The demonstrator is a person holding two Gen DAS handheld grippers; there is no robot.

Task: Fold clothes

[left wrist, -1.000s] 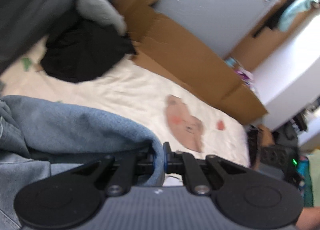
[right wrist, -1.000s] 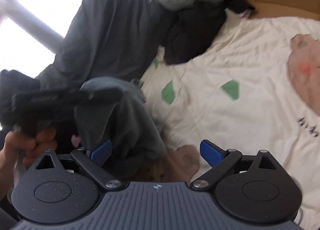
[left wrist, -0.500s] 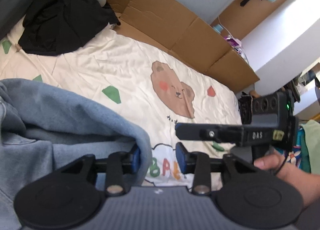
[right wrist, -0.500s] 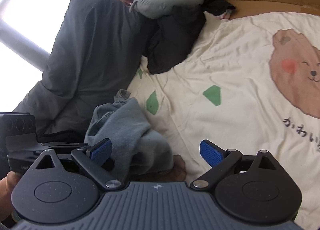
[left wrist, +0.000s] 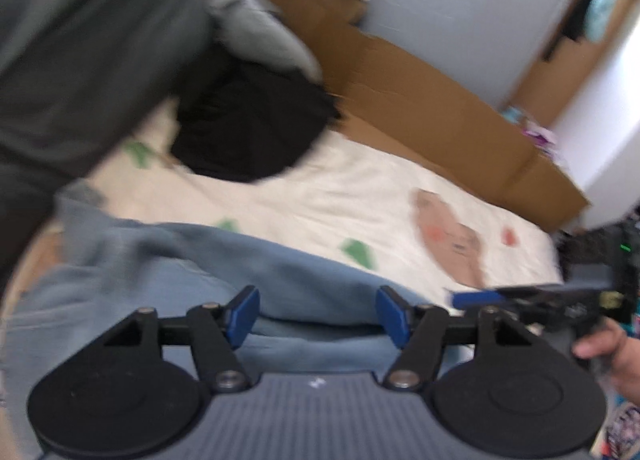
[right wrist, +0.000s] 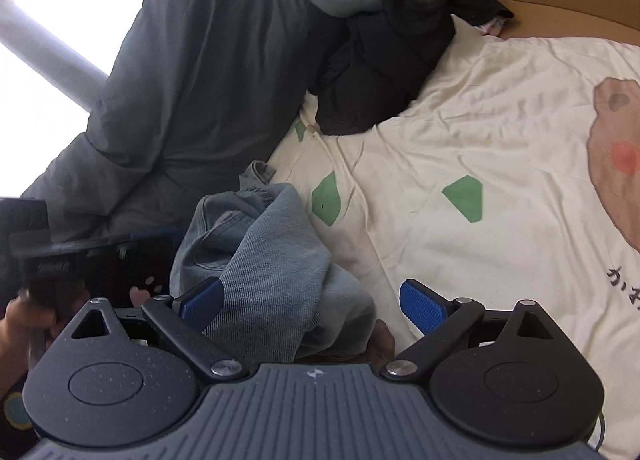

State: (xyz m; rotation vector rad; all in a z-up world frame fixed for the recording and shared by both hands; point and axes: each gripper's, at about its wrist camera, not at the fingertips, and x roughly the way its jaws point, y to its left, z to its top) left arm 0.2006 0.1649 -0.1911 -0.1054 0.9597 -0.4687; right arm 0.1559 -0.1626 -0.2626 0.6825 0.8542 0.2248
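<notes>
- The bed sheet (right wrist: 500, 131), cream with a bear print, fills the right view from 12 to 4 o'clock. A grey duvet (right wrist: 192, 71) lies at 10 to 11, and a black garment (right wrist: 380, 71) is bunched at 12.
- The jeans (right wrist: 272, 260), blue denim, lie in a loose heap at 7 to 8 o'clock in the right view, at the sheet's edge beside the duvet. In the left view they spread across the lower half. They are crumpled, with no flat fold that I can see.
- The left gripper (left wrist: 318, 318) has changed most. A second ago it pinched a fold of the denim, half a second ago its jaws were only narrowly parted around it, and now they stand wide with the cloth lying slack below and between them. The view is blurred, so it is moving.
- The right gripper (right wrist: 312, 298) is wide too, as it was a second ago. Its left pad (right wrist: 202, 298) is against the denim, and nothing is clamped.
- My reading is that the jeans are released and rest on the bed, so a fresh grip on an edge or waistband is needed before any fold.
</notes>
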